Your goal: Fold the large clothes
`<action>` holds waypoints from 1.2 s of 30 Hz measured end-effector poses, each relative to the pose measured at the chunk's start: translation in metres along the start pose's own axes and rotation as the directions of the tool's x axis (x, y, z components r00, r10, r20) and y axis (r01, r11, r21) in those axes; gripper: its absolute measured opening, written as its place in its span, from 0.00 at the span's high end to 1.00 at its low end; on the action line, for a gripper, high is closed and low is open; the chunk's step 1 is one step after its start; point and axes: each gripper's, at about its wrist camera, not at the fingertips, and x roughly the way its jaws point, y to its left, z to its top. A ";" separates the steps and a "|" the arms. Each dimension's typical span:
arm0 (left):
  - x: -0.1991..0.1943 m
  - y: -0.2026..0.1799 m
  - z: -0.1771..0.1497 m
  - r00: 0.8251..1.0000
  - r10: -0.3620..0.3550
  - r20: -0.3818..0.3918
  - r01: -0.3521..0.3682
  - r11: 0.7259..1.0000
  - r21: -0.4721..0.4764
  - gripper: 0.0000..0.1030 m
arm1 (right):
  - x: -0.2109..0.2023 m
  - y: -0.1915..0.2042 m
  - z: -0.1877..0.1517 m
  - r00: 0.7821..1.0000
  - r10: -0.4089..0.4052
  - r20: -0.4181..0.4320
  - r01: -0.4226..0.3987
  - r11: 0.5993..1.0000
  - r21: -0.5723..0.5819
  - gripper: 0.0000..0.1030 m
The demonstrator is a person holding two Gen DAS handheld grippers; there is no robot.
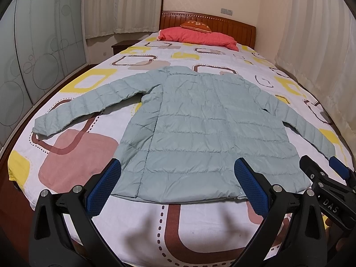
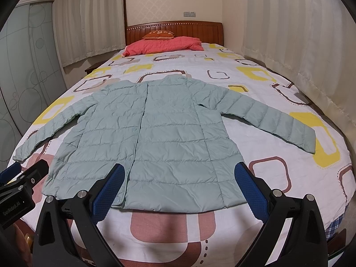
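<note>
- A pale mint-green quilted puffer jacket point(image 1: 207, 120) lies flat on a bed point(image 1: 124, 227), collar toward the headboard, hem toward the foot of the bed, both sleeves spread out to the sides.
- The bed sheet is white, printed with rounded squares in yellow, brown and dusty pink, some outlined with dotted lines.
- The left gripper point(image 1: 178, 187) hovers over the foot of the bed, just short of the jacket's hem. Its jaws are spread wide and hold nothing; the blue textured pads point(image 1: 104, 189) frame the hem's left half.
- The right gripper point(image 2: 178, 187) hovers beside it, likewise spread wide and empty, its blue pads framing the hem's right half.
- Each camera catches the other gripper at its edge. In the left wrist view, white letters "DAS" show on the right gripper's black body. In the right wrist view, the left gripper's body carries small white lettering that seems to read "OwnRobot.AI"; it is too blurred to be sure.
- At the head of the bed lies a coral-pink folded quilt point(image 1: 200, 36) with a small orange cushion point(image 1: 195, 25) on top; the cushion has pale lettering, unreadable.
- A wooden headboard point(image 2: 175, 27) stands behind, with a wall outlet point(image 2: 189, 13) above it.
- Cream curtains point(image 2: 289, 40) hang along the walls.
</note>
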 end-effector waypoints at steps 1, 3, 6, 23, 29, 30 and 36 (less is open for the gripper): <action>0.000 0.000 0.000 1.000 -0.001 0.000 0.001 1.000 0.000 0.02 | 0.000 0.000 0.000 1.000 0.000 0.000 0.000 1.000 0.000 0.05; 0.000 0.000 0.000 1.000 0.001 0.000 -0.001 1.000 0.000 0.02 | 0.000 0.000 0.000 1.000 0.000 -0.003 0.000 1.000 0.001 0.05; 0.000 0.000 -0.001 1.000 0.001 0.000 -0.001 1.000 -0.001 0.02 | 0.000 0.000 0.000 1.000 0.000 -0.002 0.000 1.000 0.001 0.05; 0.002 0.000 -0.001 1.000 0.001 -0.003 -0.001 1.000 0.000 0.02 | 0.000 0.000 0.000 1.000 0.000 -0.005 0.000 1.000 0.000 0.05; 0.003 0.001 -0.002 1.000 0.000 -0.004 0.000 1.000 0.000 0.02 | -0.001 0.000 0.000 1.000 0.000 -0.005 0.000 1.000 0.001 0.05; 0.003 0.001 -0.002 1.000 0.000 -0.004 0.000 1.000 0.000 0.02 | -0.001 0.000 0.000 1.000 0.000 -0.005 0.000 1.000 0.000 0.05; 0.003 0.001 -0.002 1.000 0.001 -0.005 -0.001 1.000 -0.001 0.02 | 0.000 0.000 0.000 1.000 0.000 -0.005 0.000 1.000 0.001 0.05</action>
